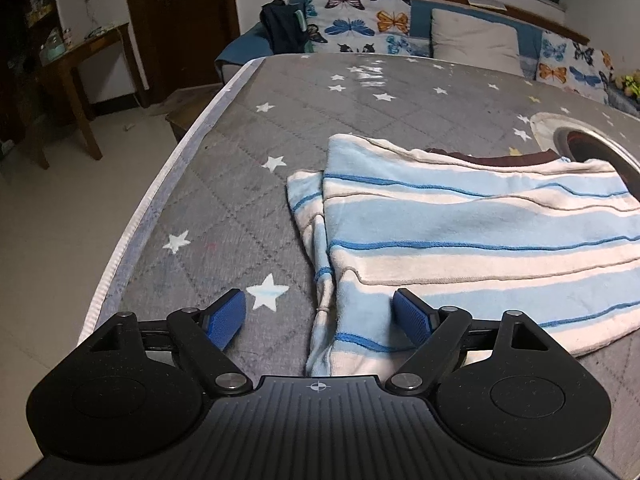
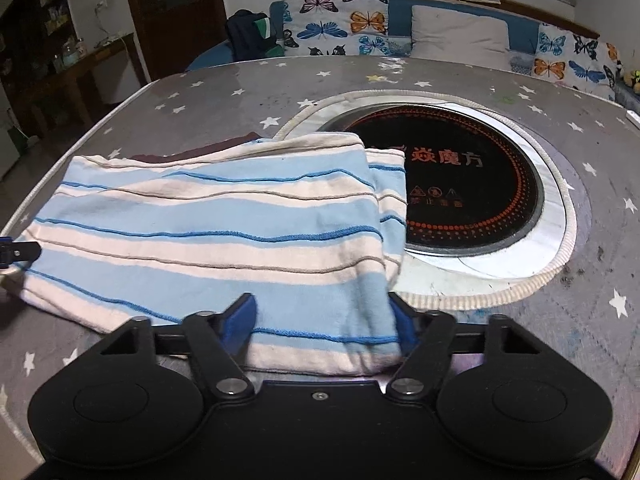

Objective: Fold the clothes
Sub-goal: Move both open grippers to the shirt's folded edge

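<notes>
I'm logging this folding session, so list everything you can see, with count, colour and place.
Striped garment: one, light blue and cream, folded on the table, its far end over the cooktop's edge.
Table cover: one, grey with white stars.
Cooktop: one, black, round, set into the table.
Butterfly cushions: several, white, on the sofa behind.
Plain cushion: one, grey.
Side table: one, brown, far left.
Left gripper: open, at the garment's near corner.
Right gripper: open, astride the garment's near edge.
</notes>
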A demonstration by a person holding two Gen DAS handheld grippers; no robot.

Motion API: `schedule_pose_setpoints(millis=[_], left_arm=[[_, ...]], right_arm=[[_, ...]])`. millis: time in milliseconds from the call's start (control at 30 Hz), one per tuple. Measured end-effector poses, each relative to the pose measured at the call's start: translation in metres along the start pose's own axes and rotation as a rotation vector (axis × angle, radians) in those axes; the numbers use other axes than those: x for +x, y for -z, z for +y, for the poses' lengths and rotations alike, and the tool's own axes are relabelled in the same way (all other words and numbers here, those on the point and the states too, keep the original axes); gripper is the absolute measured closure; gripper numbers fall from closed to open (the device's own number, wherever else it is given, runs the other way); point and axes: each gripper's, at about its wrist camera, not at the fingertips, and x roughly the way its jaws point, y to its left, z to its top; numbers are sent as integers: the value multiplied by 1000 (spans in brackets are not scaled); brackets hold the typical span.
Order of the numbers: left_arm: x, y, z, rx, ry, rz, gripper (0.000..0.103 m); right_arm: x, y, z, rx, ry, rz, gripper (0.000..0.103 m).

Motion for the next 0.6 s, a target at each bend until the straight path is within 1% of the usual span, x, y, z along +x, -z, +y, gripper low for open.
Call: schedule_pose_setpoints(millis=[133, 267, 400, 467, 600], left_arm=[[0, -3, 1, 9, 13, 0, 32], [-3, -6, -4, 39, -15, -23, 32], [-8, -5, -3, 42, -31, -49, 32], [-11, -5, -2, 40, -31, -59, 30], [-17, -8, -1, 31, -32, -86, 27]], right_arm=[[-6, 4, 1, -6, -14, 13, 41], [-12, 4, 3, -18, 11, -3, 41], [-17, 4, 5, -30, 37, -19, 35], [-19, 4, 6, -36, 50, -27, 33], [-19, -2, 7, -57, 88, -54, 22]])
